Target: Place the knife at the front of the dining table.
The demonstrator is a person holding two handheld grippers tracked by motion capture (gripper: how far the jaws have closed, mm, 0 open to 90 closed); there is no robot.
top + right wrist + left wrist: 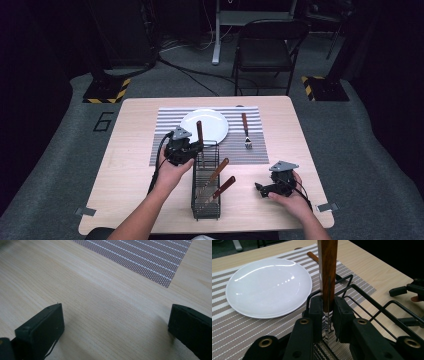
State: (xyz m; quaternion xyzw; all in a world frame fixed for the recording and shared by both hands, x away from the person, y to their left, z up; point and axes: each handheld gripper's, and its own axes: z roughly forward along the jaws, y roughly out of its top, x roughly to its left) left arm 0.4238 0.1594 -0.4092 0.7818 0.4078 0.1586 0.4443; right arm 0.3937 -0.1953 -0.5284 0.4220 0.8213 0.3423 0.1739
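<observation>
My left gripper (196, 148) (327, 315) is shut on a wooden-handled utensil (199, 131) (327, 272), held upright with the handle up and its metal end down, over the far end of a black wire basket (206, 215) (372, 302). Two more wooden-handled utensils (216, 172) (223, 187) lie slanted in the basket. A white plate (210, 122) (268, 287) sits on a striped placemat (240, 150) (232, 332) just beyond. A fork (245, 131) (314, 257) lies right of the plate. My right gripper (260, 189) (116, 322) rests open, low over bare wood at the right, nothing between its jaws.
The wooden table (135, 175) (100, 290) has bare room at its left and along the right edge. A corner of the placemat (150, 260) lies ahead of the right gripper. A folding chair (265, 50) stands beyond the table on the grey floor.
</observation>
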